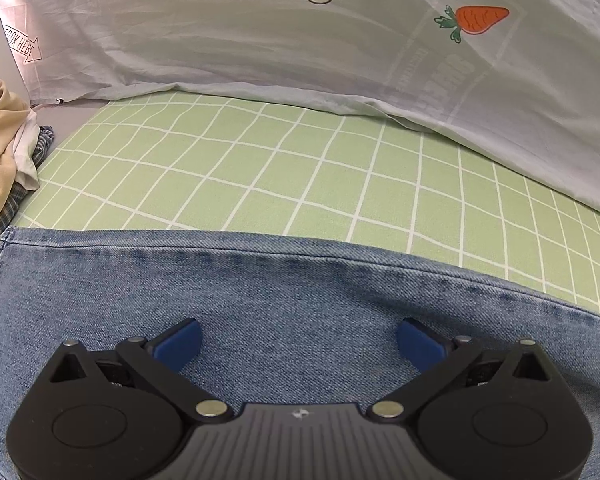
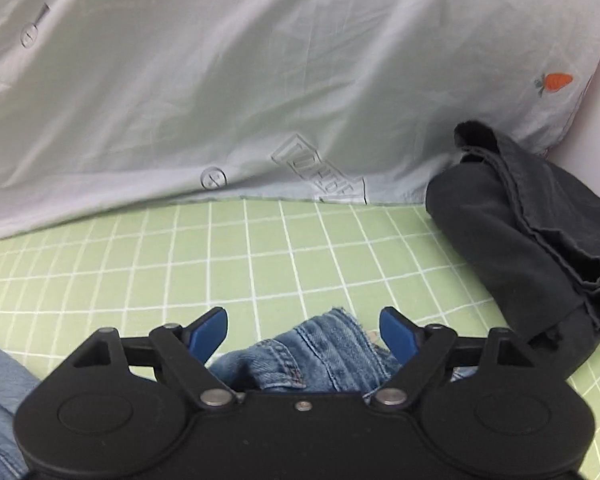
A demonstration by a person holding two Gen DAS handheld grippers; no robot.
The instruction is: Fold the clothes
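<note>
A pair of light blue jeans (image 1: 292, 292) lies flat across the green checked sheet (image 1: 260, 168) in the left wrist view. My left gripper (image 1: 299, 340) hovers over the denim, open, blue pads wide apart with nothing between them. In the right wrist view a bunched, frayed end of the jeans (image 2: 320, 348) pokes up between the spread fingers of my right gripper (image 2: 303, 330), which is open and not clamped on it. More denim (image 2: 0, 380) shows at the lower left.
A pale grey quilt with carrot prints (image 1: 300, 48) (image 2: 260, 80) runs along the far side. A folded dark grey garment (image 2: 540, 248) sits on the right. A heap of beige, white and plaid clothes (image 1: 4, 144) lies on the left.
</note>
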